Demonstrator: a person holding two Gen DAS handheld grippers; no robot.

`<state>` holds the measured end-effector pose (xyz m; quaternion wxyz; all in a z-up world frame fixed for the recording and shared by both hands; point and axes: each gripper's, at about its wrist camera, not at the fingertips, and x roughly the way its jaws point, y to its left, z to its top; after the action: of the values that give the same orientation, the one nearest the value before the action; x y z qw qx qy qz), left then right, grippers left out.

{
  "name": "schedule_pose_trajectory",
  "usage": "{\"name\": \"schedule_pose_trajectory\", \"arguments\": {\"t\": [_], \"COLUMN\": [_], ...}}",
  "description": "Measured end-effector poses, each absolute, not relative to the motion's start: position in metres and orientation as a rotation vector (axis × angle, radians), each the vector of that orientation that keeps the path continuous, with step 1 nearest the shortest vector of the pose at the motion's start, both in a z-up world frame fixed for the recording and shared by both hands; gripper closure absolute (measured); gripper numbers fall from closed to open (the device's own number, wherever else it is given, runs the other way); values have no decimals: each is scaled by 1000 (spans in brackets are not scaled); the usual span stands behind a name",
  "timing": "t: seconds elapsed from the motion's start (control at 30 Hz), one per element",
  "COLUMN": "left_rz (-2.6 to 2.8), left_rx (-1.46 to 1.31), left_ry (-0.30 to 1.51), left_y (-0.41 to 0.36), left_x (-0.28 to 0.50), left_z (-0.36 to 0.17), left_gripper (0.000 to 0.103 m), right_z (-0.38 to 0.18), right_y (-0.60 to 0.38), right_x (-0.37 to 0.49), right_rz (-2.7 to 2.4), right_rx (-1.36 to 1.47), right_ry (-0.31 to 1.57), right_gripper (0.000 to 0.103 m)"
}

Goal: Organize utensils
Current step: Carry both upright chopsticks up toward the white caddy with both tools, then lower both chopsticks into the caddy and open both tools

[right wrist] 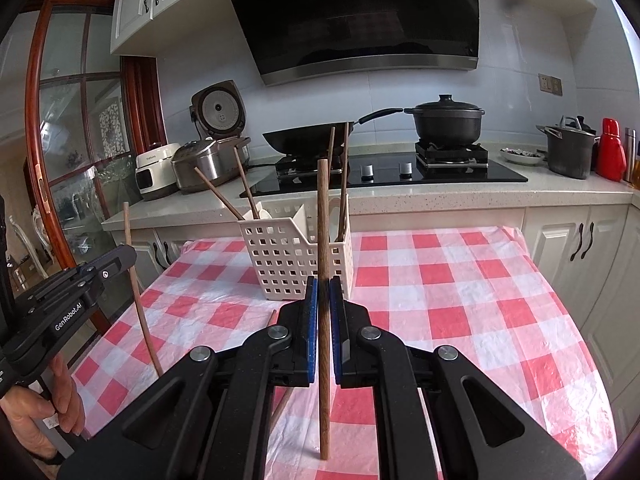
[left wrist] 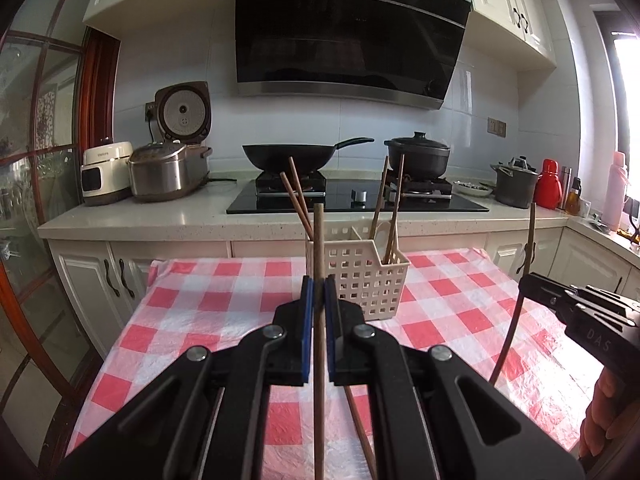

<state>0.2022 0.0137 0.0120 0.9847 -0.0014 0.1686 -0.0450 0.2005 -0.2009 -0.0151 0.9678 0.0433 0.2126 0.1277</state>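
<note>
A white perforated utensil basket (left wrist: 362, 276) stands on the red-checked table (left wrist: 224, 300); it also shows in the right wrist view (right wrist: 288, 264). Several wooden chopsticks lean in it. My left gripper (left wrist: 319, 292) is shut on an upright wooden chopstick (left wrist: 319, 240), just in front of the basket. My right gripper (right wrist: 324, 296) is shut on another upright chopstick (right wrist: 323, 208), close to the basket's front right corner. Another chopstick (left wrist: 358, 424) lies on the cloth under the left gripper. The right gripper (left wrist: 560, 300) appears at right in the left wrist view, the left gripper (right wrist: 80, 280) at left in the right wrist view.
Behind the table runs a counter (left wrist: 160, 216) with rice cookers (left wrist: 168, 168), a hob with a wok (left wrist: 292, 156) and a black pot (left wrist: 420, 156). A grey pot (left wrist: 514, 184) and a red flask (left wrist: 548, 184) stand at right. A glass door (left wrist: 36, 200) is at left.
</note>
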Motion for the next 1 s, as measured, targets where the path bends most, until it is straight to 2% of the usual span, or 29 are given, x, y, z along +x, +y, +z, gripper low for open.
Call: {"name": "schedule_pose_trajectory", "arguments": {"t": [0.53, 1.0], "left_rz": [-104, -147], "left_rx": [14, 39], "left_ry": [308, 317], "left_y": [8, -2], "left_x": [203, 235], "left_z": [21, 38], "left_gripper": [97, 97], "right_z": [-10, 12], "right_y": [-196, -183], "right_x": [204, 244], "right_rz": [268, 264], "right_rx": [80, 3], "right_ry": [416, 366], "right_gripper": [96, 96]}}
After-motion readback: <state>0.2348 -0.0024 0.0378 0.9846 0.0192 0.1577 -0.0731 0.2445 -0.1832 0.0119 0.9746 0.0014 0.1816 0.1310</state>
